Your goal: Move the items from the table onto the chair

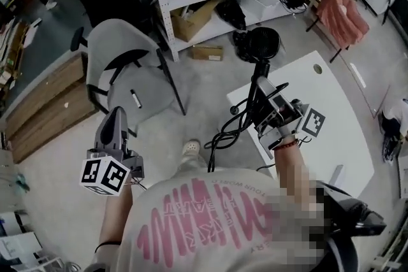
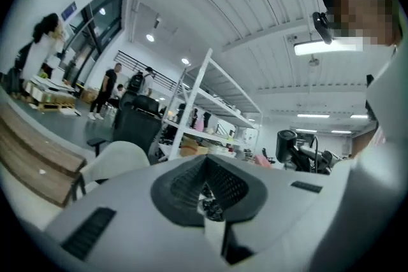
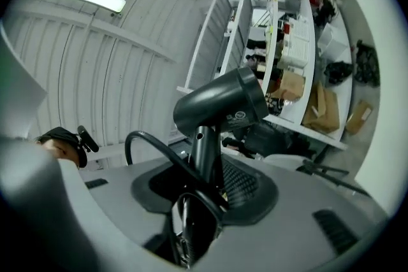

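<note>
The grey concrete floor (image 1: 191, 92) fills the middle. A wide strip of it lies open between the chair on the left and the table on the right. At the far side stands a white metal shelving rack (image 1: 167, 9) with cardboard boxes. One small brown cardboard box (image 1: 207, 53) lies on the floor at its foot.

The white flat table (image 1: 331, 130) is on the right, with its left corner pointing toward the open strip. The light grey chair with a black frame (image 1: 121, 41) stands well apart from it. Its seat edge faces the person, and a small pen-like item (image 1: 135, 99) lies on the seat.

The right gripper (image 1: 262, 95) is clamped on the handle of the black plastic hair dryer (image 1: 258, 44). It holds the dryer upright in the air over the table's far left edge, well away from the chair. In the right gripper view the dryer (image 3: 220, 102) stands between the pads. Its black cable (image 1: 223, 134) hangs in loops past the table corner.

The left gripper (image 1: 116, 118) points toward the near edge of the chair seat. Its jaws are closed together with nothing between them (image 2: 205, 165).
</note>
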The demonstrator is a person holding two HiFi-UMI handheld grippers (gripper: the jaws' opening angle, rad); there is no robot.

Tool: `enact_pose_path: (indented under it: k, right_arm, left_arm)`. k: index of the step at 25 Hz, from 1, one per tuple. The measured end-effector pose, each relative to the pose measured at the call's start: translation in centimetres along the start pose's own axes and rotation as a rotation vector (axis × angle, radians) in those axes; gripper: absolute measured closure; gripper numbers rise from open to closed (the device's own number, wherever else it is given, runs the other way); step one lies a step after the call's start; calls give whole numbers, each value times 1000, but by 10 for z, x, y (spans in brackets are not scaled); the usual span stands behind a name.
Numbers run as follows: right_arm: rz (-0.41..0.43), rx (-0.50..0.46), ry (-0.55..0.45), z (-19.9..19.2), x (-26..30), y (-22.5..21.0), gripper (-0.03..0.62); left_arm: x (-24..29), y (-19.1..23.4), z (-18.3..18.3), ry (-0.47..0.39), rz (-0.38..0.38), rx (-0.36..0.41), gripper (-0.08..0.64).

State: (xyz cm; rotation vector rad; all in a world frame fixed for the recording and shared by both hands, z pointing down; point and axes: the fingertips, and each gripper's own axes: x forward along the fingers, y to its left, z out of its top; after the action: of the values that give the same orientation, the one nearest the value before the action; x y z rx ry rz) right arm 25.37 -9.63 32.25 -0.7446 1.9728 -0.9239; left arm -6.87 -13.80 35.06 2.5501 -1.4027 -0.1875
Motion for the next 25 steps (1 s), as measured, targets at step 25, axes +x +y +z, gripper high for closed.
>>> enact_pose_path:
  k: [25]
  right_arm:
    - [60, 125, 302, -159, 189, -16, 422]
  left_arm:
    - [-162, 175, 64, -117, 434, -36, 551]
